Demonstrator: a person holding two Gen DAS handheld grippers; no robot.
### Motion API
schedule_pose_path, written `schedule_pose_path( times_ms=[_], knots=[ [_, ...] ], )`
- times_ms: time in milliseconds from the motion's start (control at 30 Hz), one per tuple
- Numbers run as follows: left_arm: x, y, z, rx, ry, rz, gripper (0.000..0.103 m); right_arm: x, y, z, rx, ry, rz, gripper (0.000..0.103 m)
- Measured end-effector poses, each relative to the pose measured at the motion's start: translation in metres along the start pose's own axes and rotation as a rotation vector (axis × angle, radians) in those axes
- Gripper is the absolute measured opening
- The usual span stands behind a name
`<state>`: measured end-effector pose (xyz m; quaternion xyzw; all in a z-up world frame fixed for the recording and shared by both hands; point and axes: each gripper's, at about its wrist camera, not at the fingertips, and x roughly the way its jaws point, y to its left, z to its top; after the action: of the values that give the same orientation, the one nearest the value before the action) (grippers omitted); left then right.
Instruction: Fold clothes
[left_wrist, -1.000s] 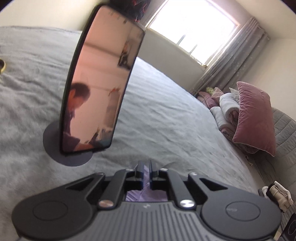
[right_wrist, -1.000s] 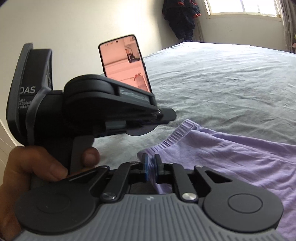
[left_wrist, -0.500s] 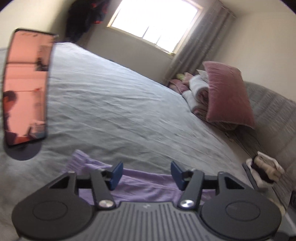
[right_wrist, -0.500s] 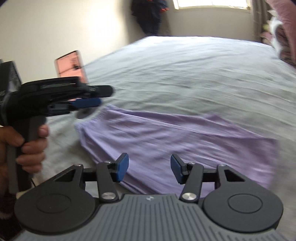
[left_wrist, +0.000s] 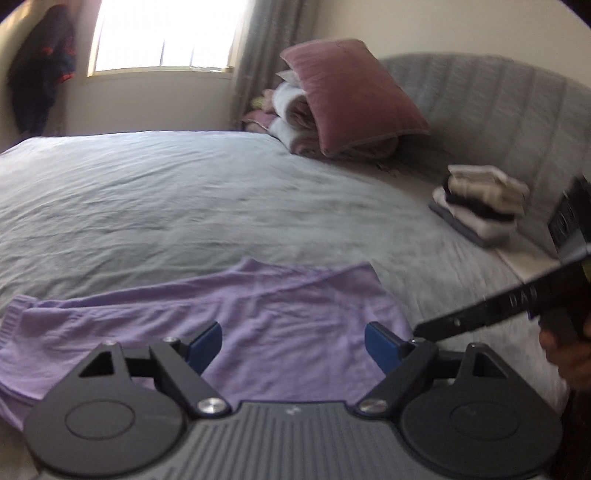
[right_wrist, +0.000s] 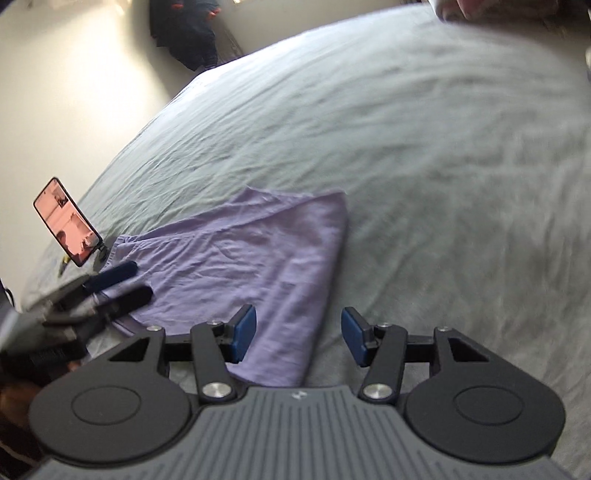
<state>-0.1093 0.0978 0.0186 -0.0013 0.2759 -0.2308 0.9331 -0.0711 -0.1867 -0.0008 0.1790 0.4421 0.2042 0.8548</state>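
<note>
A lilac garment lies flat on the grey bed, close to its near edge, already doubled into a long band; its ribbed waistband sits toward the left end, by a phone propped on a stand near the bed's left edge. By the look of it one lengthwise fold is done, and the band has yet to be folded across its length into a compact pile. A stack of folded clothes waits at the far right side of the bed, beside the headboard, so earlier pieces seem finished; pillows are heaped at the far corner.

The left gripper hangs over the middle of the garment, angled downward, its jaws opening wide with nothing pinched between them; the cloth only lies beneath. The right gripper hovers at the garment's right end, also tilted down, jaws parted about halfway and empty, straddling the cloth's right edge without touching it. A hand shows on its handle in the left view.
</note>
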Motion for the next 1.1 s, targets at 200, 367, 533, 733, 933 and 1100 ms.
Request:
schedule_pose_path(
  times_ms=[200,367,533,733,933,1100],
  knots=[
    [0.009,-0.03,-0.01,0.13,0.027,-0.087,0.085,0.006,-0.036,0.005,0.23,0.097,0.216,0.053],
    [0.012,-0.049,-0.018,0.247,0.035,-0.12,0.085,0.006,-0.055,0.002,0.322,0.133,0.267,0.035],
    [0.016,-0.065,-0.024,0.331,0.055,-0.172,0.081,0.008,-0.063,0.003,0.383,0.182,0.326,0.033],
    [0.02,-0.08,-0.021,0.393,0.065,-0.221,0.066,0.005,-0.067,0.003,0.381,0.232,0.342,0.028],
    [0.028,-0.086,-0.024,0.435,0.094,-0.225,0.065,0.009,-0.066,0.003,0.382,0.255,0.365,0.038],
    [0.029,-0.091,-0.027,0.469,0.088,-0.205,0.065,0.013,-0.071,0.003,0.393,0.249,0.383,0.034]
  ],
)
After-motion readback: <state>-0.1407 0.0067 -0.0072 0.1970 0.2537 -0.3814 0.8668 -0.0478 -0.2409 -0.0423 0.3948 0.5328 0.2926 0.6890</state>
